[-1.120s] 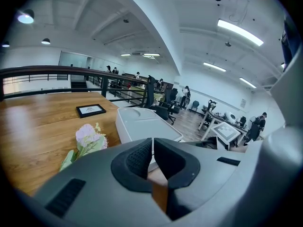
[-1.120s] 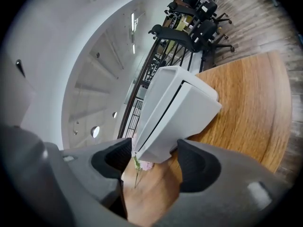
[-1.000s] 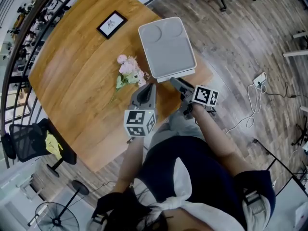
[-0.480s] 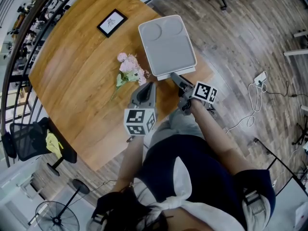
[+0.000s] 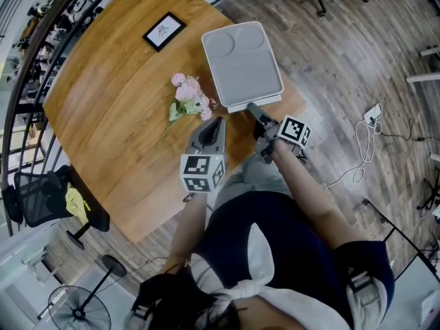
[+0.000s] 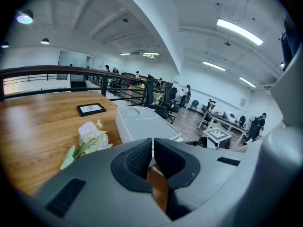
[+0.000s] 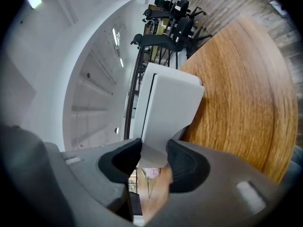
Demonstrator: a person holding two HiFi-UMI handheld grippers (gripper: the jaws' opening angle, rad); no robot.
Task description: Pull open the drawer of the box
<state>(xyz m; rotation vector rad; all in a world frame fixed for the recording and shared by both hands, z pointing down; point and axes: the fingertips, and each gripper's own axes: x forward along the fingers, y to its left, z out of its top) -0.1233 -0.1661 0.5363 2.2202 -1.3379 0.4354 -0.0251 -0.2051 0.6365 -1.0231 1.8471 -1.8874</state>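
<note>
The white box (image 5: 242, 60) lies on the round wooden table (image 5: 110, 129), its drawer front (image 5: 256, 104) facing me at the table's near edge. My right gripper (image 5: 256, 110) is at that front. In the right gripper view the drawer front (image 7: 170, 108) runs down between the jaws of the right gripper (image 7: 154, 157), which are closing, and it touches both pads. My left gripper (image 5: 216, 124) hovers over the table left of the box, shut and empty. In the left gripper view the box (image 6: 142, 124) lies ahead of the left gripper (image 6: 152, 143).
Pink artificial flowers (image 5: 189, 100) lie just left of the box, close to the left gripper. A small black picture frame (image 5: 163, 31) sits farther back. A black chair (image 5: 41, 201) stands off the table's left. Cables (image 5: 364, 136) lie on the wooden floor at the right.
My right gripper has moved in a little onto the box's near end and its jaws have narrowed around the drawer front. The left gripper has stayed put.
</note>
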